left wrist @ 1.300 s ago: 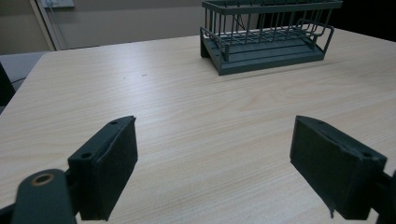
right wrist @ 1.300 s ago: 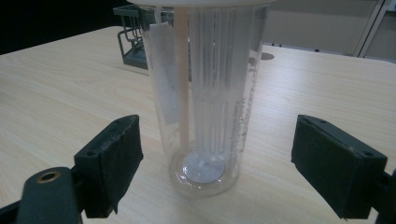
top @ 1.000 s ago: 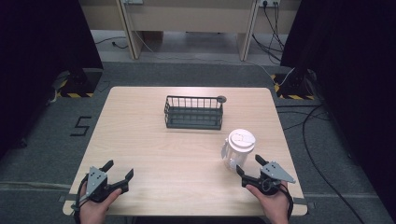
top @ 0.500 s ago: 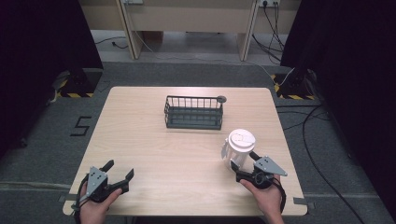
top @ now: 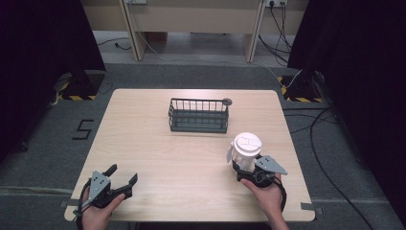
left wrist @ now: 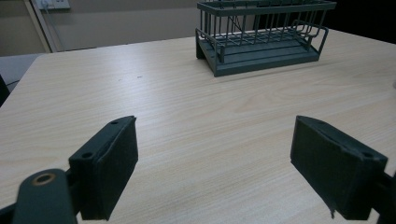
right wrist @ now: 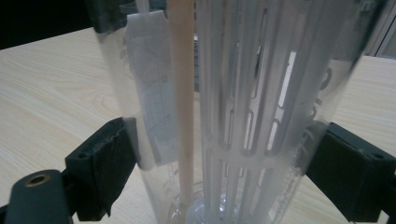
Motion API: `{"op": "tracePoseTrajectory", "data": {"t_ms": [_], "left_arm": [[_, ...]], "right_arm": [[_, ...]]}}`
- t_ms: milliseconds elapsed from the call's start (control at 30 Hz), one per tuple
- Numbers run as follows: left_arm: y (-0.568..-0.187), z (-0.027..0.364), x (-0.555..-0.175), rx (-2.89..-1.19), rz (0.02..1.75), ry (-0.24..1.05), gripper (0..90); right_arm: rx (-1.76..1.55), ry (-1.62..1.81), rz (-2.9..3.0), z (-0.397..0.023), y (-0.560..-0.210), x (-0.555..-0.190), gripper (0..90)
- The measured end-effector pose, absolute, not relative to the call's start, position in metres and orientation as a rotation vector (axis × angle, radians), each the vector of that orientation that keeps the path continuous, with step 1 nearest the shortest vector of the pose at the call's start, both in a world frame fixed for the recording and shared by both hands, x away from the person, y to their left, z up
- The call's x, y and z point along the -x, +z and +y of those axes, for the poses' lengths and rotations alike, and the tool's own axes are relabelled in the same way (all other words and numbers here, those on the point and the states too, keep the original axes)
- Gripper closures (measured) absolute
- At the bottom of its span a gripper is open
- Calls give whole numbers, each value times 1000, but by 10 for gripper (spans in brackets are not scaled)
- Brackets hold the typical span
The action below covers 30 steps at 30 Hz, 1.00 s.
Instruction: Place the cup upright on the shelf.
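Note:
A clear plastic container (top: 246,148) with a white lid stands upright on the right part of the wooden table (top: 143,134). My right gripper (top: 243,167) is open and has its jaws on either side of the container's lower body. In the right gripper view the ribbed clear container (right wrist: 233,93) stands between the jaws of the right gripper (right wrist: 222,158), which sit close against its walls. My left gripper (top: 123,173) rests open near the front left edge with nothing between its jaws. Bare tabletop lies ahead of the left gripper (left wrist: 215,158).
A dark wire basket (top: 198,116) stands at the table's middle back, also ahead of the left gripper as the basket (left wrist: 261,39). A small dark round piece (top: 227,101) sits at its back right corner. Cables lie on the floor to the right.
My right gripper moved forward and a little left until its jaws came around the container's base. The left gripper stayed put.

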<state>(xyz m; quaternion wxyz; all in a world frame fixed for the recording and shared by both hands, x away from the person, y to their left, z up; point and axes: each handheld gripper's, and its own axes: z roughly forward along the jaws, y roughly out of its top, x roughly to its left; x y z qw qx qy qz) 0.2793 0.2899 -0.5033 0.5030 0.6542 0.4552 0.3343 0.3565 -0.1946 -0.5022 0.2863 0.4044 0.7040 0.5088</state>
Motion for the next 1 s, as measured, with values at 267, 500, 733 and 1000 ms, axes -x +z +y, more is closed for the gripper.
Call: {"op": "tracePoseTrajectory", "data": {"t_ms": [267,500,733,1000], "left_arm": [[-503,290,-279,-1581,1098,804,145],[-504,290,-279,-1581,1097,802,145],[-504,290,-279,-1581,1099,801,146],[-503,289,-279,-1581,1098,801,146]], "right_arm": [[-1064,1369,1871,-190,-506,-363,154],[-1065,1377,1863,-191,-505,-364,180],[-1053,1389,1853,-191,-498,-363,183],[-1015,1398,1841,-188,-480,-364,183]]}}
